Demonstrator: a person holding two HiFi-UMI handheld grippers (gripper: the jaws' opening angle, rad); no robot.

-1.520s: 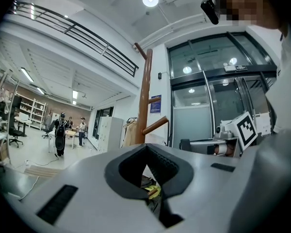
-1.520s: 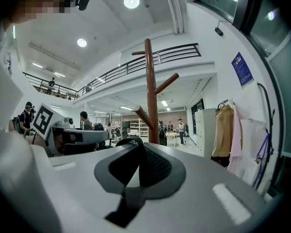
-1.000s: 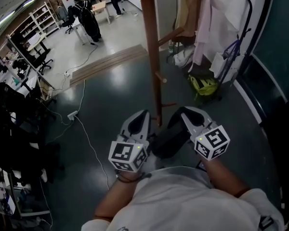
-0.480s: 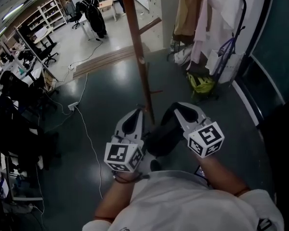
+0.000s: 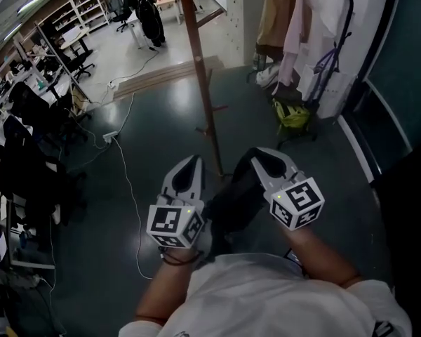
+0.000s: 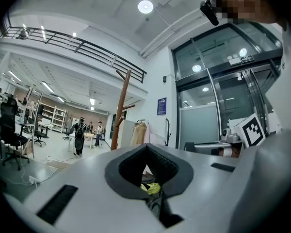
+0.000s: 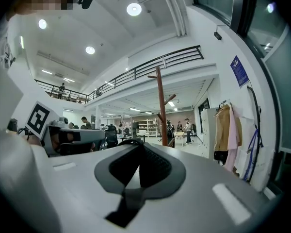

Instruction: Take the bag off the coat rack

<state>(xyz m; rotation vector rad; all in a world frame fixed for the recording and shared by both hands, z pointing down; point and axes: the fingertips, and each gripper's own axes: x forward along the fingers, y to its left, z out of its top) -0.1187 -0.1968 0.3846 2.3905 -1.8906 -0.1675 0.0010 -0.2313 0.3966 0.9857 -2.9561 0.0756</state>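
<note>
The brown wooden coat rack [image 5: 198, 76] stands on the dark floor just beyond both grippers; its pole also shows in the left gripper view [image 6: 120, 111] and the right gripper view [image 7: 161, 106]. A black bag [image 5: 230, 201] hangs low between the two grippers, clear of the rack's pegs. My right gripper [image 5: 258, 157] is shut on the bag's black strap [image 7: 128, 200], which droops from the jaws. Beside it to the left, my left gripper [image 5: 189, 164] is shut, and I see nothing gripped in it [image 6: 148, 178].
A clothes rail with beige and pink garments [image 5: 295, 20] stands at the back right, with a yellow-green bag [image 5: 292, 114] on the floor under it. A white cable [image 5: 128, 177] runs across the floor at left. Black office chairs [image 5: 28, 111] and desks line the left side. Dark glass panels [image 5: 400, 62] run along the right.
Both grippers and the bag have drawn back from the coat rack; its pole and foot now sit farther off and more to the left in the head view.
</note>
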